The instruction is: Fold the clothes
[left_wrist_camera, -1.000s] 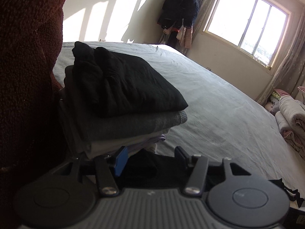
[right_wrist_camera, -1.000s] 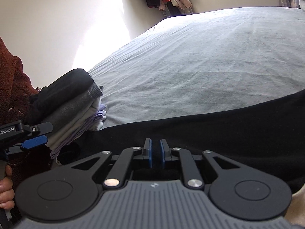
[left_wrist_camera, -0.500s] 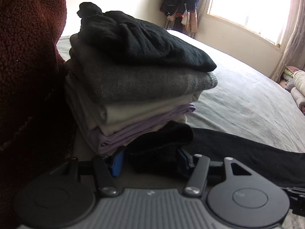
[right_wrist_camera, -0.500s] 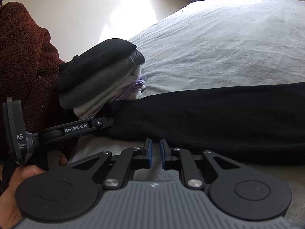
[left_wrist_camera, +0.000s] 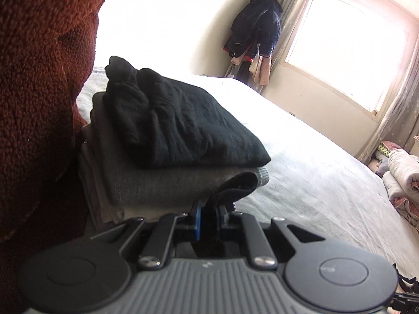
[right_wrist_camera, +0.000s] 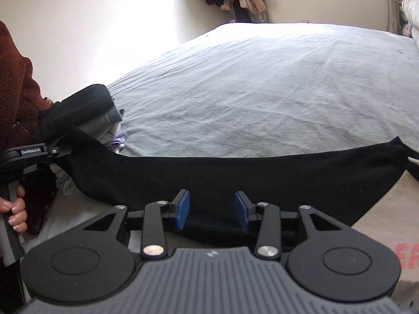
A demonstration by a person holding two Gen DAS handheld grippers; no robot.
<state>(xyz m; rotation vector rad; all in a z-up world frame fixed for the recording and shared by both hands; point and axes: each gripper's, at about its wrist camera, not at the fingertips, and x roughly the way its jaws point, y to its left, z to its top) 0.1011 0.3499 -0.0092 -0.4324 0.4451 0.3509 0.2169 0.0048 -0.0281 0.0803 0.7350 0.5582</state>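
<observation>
The long black knit garment (right_wrist_camera: 235,172) lies stretched along the near edge of the pale grey-sheeted bed (right_wrist_camera: 262,83), its long axis running crosswise to the right claw. The left claw (left_wrist_camera: 209,216) has just closed on the garment's end, lifting it beside the stack of folded clothes (left_wrist_camera: 167,157). The right claw (right_wrist_camera: 212,210) has just spread apart, the fabric loose between its blue pads (right_wrist_camera: 182,209). A rust-red fleece sleeve (left_wrist_camera: 39,78) borders the stack.

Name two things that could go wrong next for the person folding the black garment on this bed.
The left gripper pinches only a corner of the black garment; it may slip out. That corner sits beside the folded stack, so lifting might topple it.
</observation>
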